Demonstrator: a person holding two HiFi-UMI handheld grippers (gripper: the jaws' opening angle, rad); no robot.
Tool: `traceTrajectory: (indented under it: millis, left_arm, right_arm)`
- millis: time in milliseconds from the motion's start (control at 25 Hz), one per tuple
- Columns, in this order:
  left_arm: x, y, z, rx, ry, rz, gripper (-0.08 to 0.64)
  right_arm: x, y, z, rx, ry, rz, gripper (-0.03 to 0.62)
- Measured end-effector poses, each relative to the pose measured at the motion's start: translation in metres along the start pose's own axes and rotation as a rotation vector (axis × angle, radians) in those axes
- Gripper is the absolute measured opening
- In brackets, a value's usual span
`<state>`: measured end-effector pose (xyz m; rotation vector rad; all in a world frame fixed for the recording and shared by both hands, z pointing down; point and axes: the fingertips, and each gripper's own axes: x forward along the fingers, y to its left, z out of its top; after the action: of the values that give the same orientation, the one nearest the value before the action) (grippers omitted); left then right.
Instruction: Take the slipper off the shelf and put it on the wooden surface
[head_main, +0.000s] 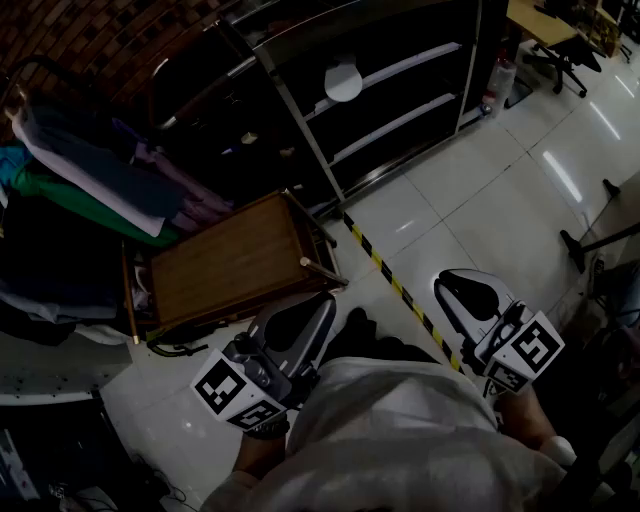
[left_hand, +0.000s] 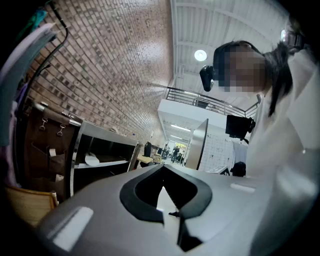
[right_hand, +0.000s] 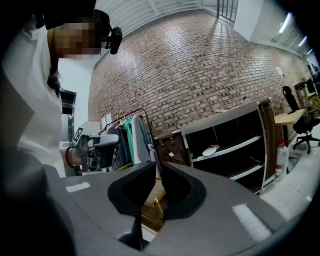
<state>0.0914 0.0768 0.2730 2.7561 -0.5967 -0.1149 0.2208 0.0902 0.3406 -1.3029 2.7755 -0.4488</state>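
Against the brick wall stands the shelf (head_main: 410, 65), white slipper (head_main: 343, 82) on its upper board. Our left gripper (head_main: 297, 318) and right gripper (head_main: 468, 292), both pressed together and empty, hang well short of it. We judge fetching and placing on the wooden surface (head_main: 235, 262) beside the shelf are all left.

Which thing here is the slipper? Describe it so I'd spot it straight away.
Find the tall black shelf unit standing against the brick wall. On the upper of its two light-edged boards, towards the left end, lies the slipper. It is a pale oval, the only thing on that board.
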Motion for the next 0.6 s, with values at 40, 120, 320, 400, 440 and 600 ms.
traceTrajectory:
  millis: [40,120,320,400,440,600]
  left_arm:
    - [0.002,0.008,-0.001,-0.004,0.007,0.005,-0.005]
    - [0.008,0.026,-0.002,0.001,0.022,0.02,-0.005]
    - [0.034,0.084,0.018,0.069,0.032,0.06,-0.005]
    - [0.044,0.114,0.032,0.074,0.022,0.065,-0.005]
    - [0.051,0.129,0.039,0.075,0.019,0.065,-0.005]
    - [0.084,0.188,0.06,0.106,0.058,0.021,-0.005]
  right_arm:
    - [0.002,-0.005,0.001,0.006,-0.007,-0.003,0.028]
    - [0.01,-0.017,0.003,0.013,-0.017,-0.007,0.028]
    - [0.046,-0.053,0.02,0.066,-0.086,0.017,0.043]
    - [0.071,-0.071,0.033,0.053,-0.096,0.016,0.043]
    - [0.083,-0.082,0.041,0.043,-0.097,0.01,0.046]
    - [0.127,-0.132,0.064,0.022,-0.082,-0.046,0.054]
